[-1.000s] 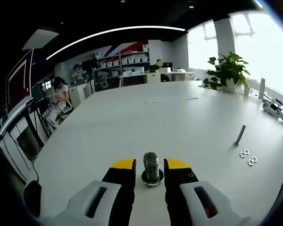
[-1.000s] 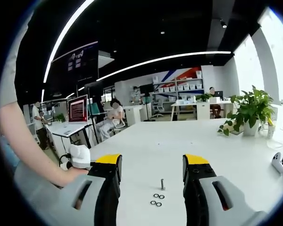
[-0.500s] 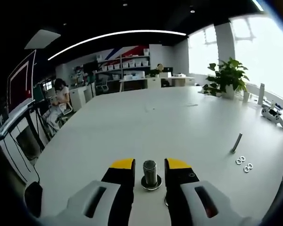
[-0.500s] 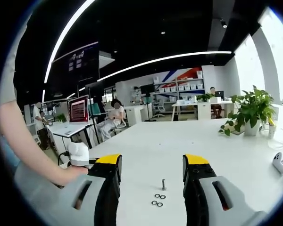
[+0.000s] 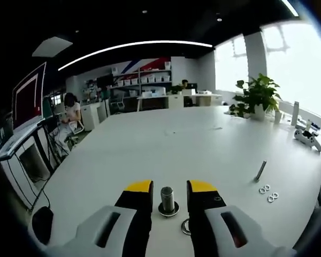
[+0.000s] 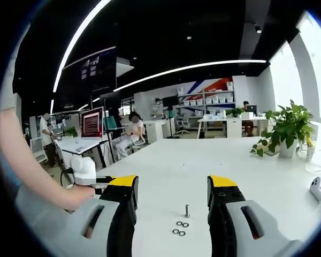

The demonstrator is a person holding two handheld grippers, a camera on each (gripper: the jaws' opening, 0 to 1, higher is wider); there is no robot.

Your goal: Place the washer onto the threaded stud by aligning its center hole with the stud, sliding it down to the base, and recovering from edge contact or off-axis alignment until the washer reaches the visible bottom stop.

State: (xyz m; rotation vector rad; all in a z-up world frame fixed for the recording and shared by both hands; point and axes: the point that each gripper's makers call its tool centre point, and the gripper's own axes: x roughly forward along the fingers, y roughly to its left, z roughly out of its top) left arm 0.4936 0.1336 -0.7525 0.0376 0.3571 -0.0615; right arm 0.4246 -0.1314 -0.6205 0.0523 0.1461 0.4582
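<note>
Left gripper view: the left gripper point(image 5: 168, 188) stands open around an upright stud point(image 5: 167, 199) (nothing gripped), one washer point(image 5: 186, 227) beside its right jaw, more washers point(image 5: 268, 193) far right. Right gripper view: the right gripper point(image 6: 171, 188) is open and empty, with a bolt point(image 6: 186, 210) and washers point(image 6: 179, 228) on the table point(image 6: 166, 171) between its jaws.

The right gripper point(image 6: 173, 199) hangs with jaws apart above the table point(image 6: 166, 171); a bolt point(image 6: 186, 210) stands beside four washers point(image 6: 178, 228).

An open-plan office: desks point(image 6: 83, 145), wall shelves point(image 6: 206, 100), potted plant point(image 6: 288, 128).
</note>
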